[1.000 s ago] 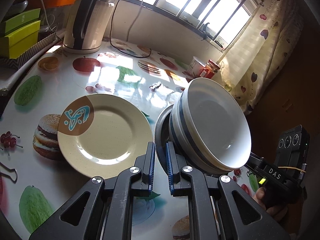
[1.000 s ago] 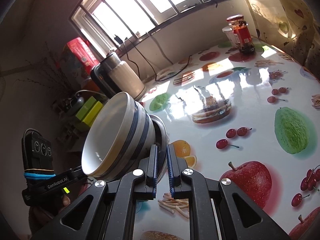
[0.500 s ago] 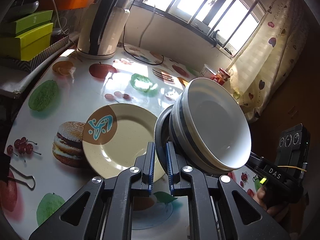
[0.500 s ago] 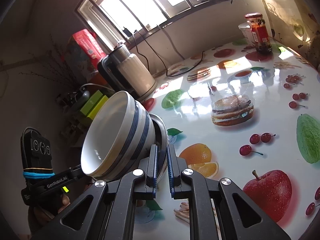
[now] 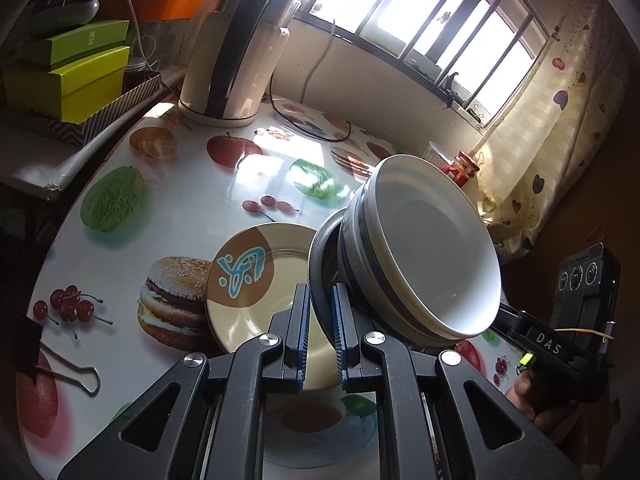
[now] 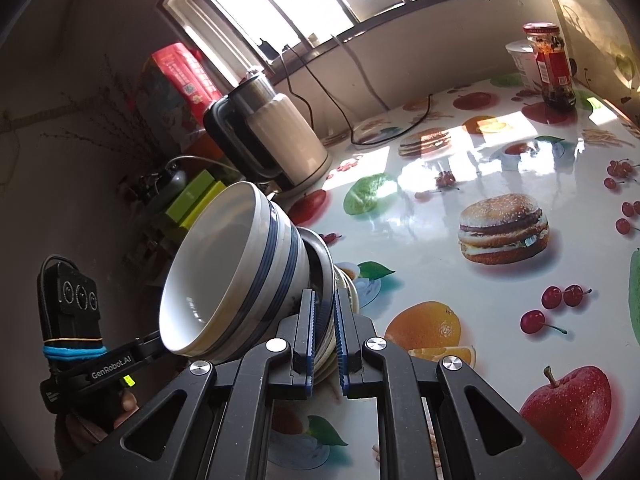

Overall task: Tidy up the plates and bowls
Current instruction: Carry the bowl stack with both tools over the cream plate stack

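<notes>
A dark plate [image 5: 317, 252] carries stacked white bowls with blue stripes [image 5: 432, 256] and hangs tilted above the table. My left gripper [image 5: 320, 294] is shut on the plate's near rim. My right gripper [image 6: 324, 298] is shut on the opposite rim of that dark plate [image 6: 322, 258], with the bowls [image 6: 224, 276] leaning left in its view. A cream plate with a brown patch and blue motif [image 5: 248, 284] lies flat on the table, just below and left of the held stack, partly hidden by it.
The table [image 5: 180, 200] has a glossy fruit-and-burger print cover. A kettle [image 5: 236, 52] and its cord stand at the back, green boxes [image 5: 68, 80] on a shelf to the left. A red-lidded jar [image 6: 552, 68] and a white cup [image 6: 520, 60] sit by the curtain. A binder clip [image 5: 68, 372] lies near the edge.
Both grippers carried the plate and bowls sideways across the table toward the cream plate, which now lies partly under the stack. Both grips stayed the same.
</notes>
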